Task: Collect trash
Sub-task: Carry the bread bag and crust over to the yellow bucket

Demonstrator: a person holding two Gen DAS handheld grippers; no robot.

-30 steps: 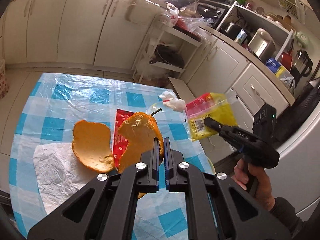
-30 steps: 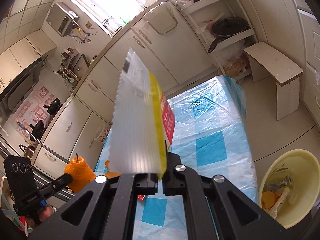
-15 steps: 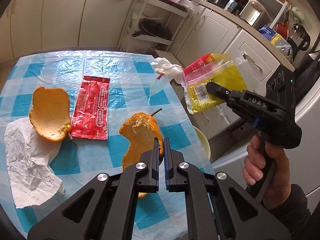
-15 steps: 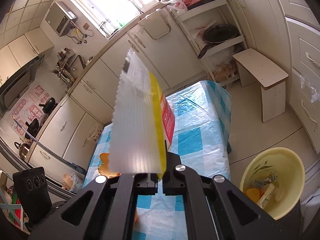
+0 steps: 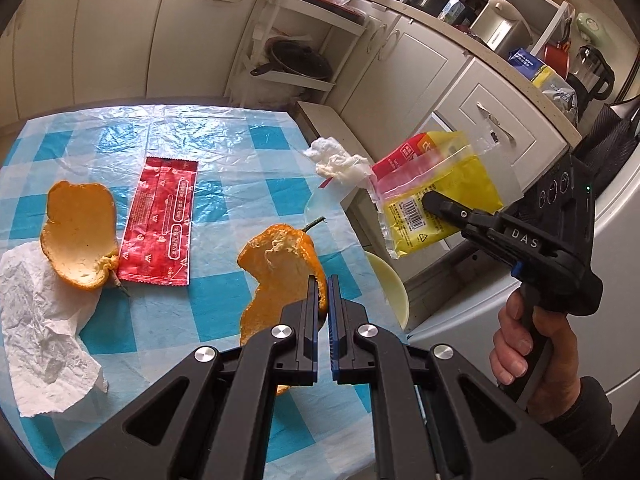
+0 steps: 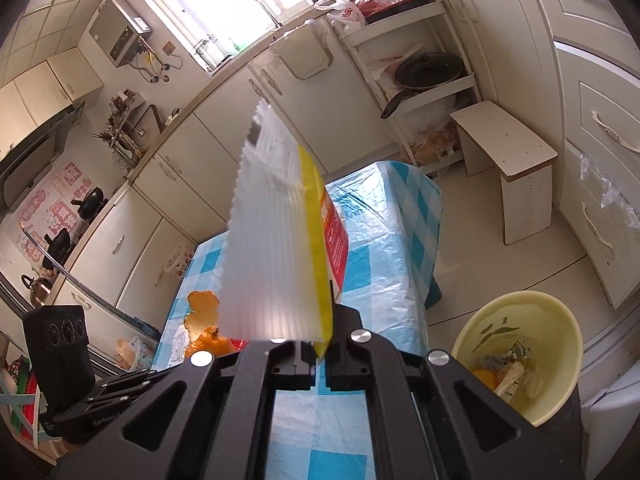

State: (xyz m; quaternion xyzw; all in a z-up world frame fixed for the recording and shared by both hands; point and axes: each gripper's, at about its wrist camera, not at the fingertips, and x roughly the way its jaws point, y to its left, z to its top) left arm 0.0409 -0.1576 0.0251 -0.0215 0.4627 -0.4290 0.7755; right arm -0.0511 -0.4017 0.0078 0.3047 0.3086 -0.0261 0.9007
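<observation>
My left tongs [image 5: 323,294] are pressed together on a curled piece of orange peel [image 5: 280,260], held up over the near right part of the table, its stem end pointing away from me. My right tongs [image 6: 320,354] are pinching the bottom corner of a yellow and red plastic snack bag [image 6: 280,248], which stands up tall in front of that camera; from the left view the same bag [image 5: 432,196] hangs off the right edge of the table, above the floor. Below and to the right of it sits the pale yellow bin [image 6: 560,364], with some wrappers and scraps already lying inside, so part of the job looks done. Both pieces I carry have yet to be dropped in. Left on the blue checked tablecloth [image 5: 224,160] I judge there are four things: a second orange peel [image 5: 80,236] at the left, a red wrapper [image 5: 162,220] just beside it, a crumpled paper towel [image 5: 40,328] at the near left, and a white tissue wad [image 5: 336,162] at the far right edge.
</observation>
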